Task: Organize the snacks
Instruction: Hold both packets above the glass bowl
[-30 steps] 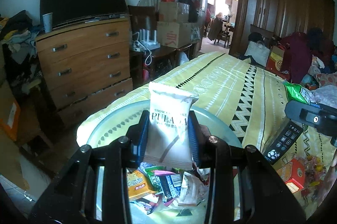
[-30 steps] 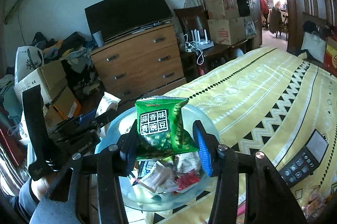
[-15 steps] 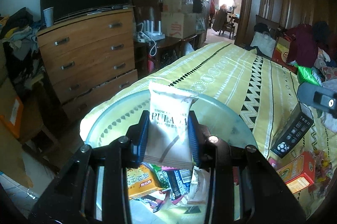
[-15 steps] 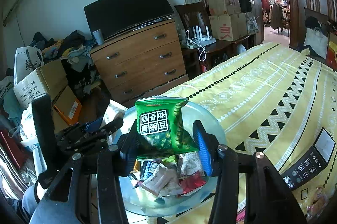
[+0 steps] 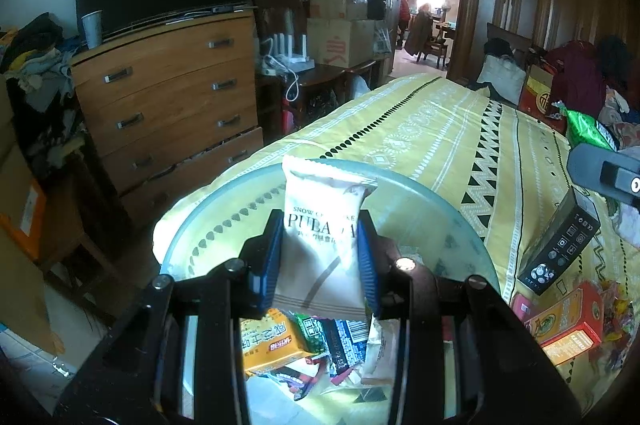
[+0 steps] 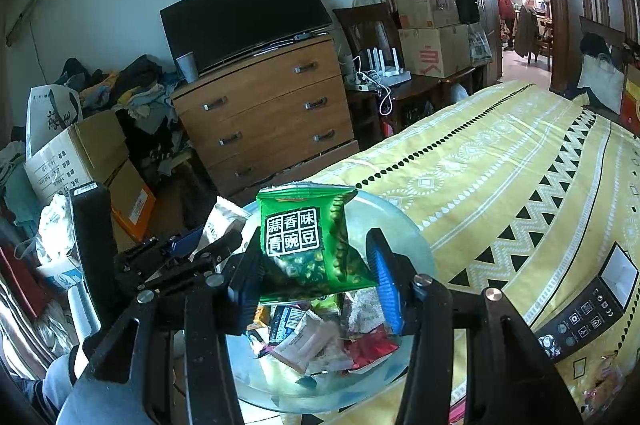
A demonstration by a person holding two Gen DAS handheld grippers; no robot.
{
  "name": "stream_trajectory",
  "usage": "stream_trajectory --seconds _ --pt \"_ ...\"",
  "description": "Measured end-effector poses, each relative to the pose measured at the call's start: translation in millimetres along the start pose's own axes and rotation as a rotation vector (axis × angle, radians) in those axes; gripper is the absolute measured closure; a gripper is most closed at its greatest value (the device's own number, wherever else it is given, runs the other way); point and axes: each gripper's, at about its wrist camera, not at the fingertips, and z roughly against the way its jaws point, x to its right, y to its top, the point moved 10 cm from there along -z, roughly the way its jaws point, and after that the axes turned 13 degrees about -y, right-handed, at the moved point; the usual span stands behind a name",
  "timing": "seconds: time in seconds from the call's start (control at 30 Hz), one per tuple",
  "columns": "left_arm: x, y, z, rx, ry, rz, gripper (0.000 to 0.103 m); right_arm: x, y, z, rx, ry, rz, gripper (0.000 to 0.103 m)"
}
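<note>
Yellow patterned bedding [image 5: 460, 145] fills the middle of a crowded bedroom, and a clear glass bowl [image 5: 436, 209] sits at its near corner. Over that bowl the left gripper [image 5: 320, 257] is clamped tight on a white snack packet [image 5: 320, 225], its blue pads pressing both sides; the packet stands upright, pale cream with dark lettering, a brown band along its lower edge and a crimped top seal. The right gripper [image 6: 320, 265] holds a green packet [image 6: 308, 245] by one lower corner against its left pad, while the other pad stands a little clear of the bag; the packet is glossy, printed with white characters in a dark square, and shows green peas through its front. Under both packets the bowl holds a heap of small wrapped snacks [image 6: 320, 337] in orange, blue, red and white. Just beside the bowl on the bedding lie a black remote [image 6: 588, 309] and a red and yellow box [image 5: 568, 325]. Beyond the bed stand a wooden dresser [image 6: 264, 117] with a dark television [image 6: 244, 17] leaning on top, and stacked cardboard boxes [image 6: 432, 29].
</note>
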Motion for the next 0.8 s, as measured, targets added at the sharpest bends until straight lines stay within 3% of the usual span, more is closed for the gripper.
stream_trajectory --seconds 0.8 --pt "-4.6 -4.0 -1.9 -0.005 0.005 0.004 0.068 -8.6 -5.1 -9.0 -0.005 0.012 0.013 0.051"
